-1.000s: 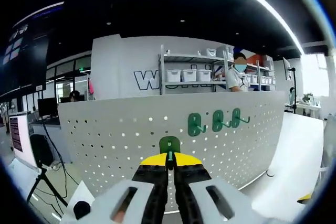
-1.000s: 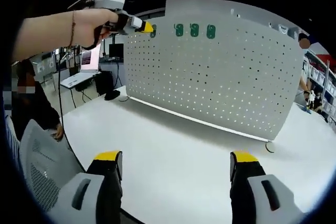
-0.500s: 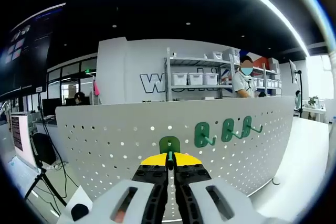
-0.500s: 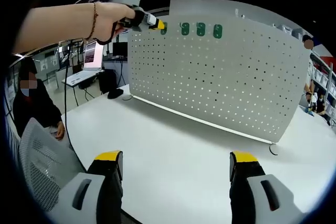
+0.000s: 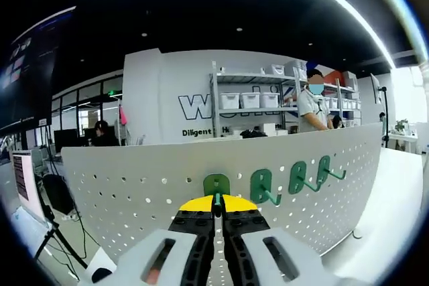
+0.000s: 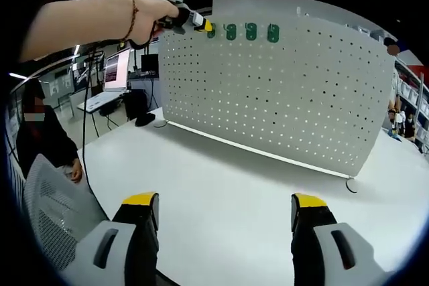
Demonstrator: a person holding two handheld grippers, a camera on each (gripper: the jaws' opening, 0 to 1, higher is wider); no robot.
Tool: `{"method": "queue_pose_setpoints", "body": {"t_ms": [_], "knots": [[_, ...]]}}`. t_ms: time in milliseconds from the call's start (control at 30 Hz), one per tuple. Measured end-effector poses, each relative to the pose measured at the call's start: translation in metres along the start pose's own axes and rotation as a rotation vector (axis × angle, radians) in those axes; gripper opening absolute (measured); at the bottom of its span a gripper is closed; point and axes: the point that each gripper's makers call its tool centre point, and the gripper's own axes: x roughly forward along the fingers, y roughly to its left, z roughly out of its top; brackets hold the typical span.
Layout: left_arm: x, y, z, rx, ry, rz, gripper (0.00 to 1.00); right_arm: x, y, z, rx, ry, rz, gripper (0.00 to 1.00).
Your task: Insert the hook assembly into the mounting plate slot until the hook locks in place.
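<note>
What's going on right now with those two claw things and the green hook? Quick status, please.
Left gripper shut on green hook, up at pegboard's top row beside three mounted hooks. Right gripper open, empty, over white table. Nothing blocking.

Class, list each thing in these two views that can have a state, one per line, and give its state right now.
Left gripper: shut on the green hook.
Green hook: held at the pegboard's top row.
Right gripper: open, holding nothing.
Three hooks: hung side by side on the pegboard.
Pegboard: standing upright on the table.
Table: white, bearing the pegboard.
</note>
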Motion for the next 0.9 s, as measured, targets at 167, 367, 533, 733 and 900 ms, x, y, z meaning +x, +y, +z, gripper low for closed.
{"method": "queue_pose_setpoints", "body": {"t_ms": [167, 367, 533, 733, 900], "knots": [[0.004, 0.001, -0.001, 0.004, 0.006, 0.009, 0.02, -0.001, -0.002, -0.001, 0.008, -0.002, -0.005, 0.77], [0.007, 0.0, 0.002, 0.002, 0.005, 0.016, 0.02, -0.001, -0.005, -0.002, 0.02, -0.002, -0.013, 0.77], [0.008, -0.001, -0.002, 0.002, 0.012, 0.023, 0.02, -0.001, -0.007, -0.004, 0.034, 0.0, -0.017, 0.77], [0.01, -0.001, -0.004, -0.019, 0.021, 0.031, 0.02, -0.003, -0.011, -0.005, 0.042, -0.002, -0.028, 0.76], [0.011, -0.001, -0.006, -0.057, 0.006, 0.033, 0.01, -0.001, -0.011, -0.012, 0.031, 0.03, -0.023, 0.75]]}}
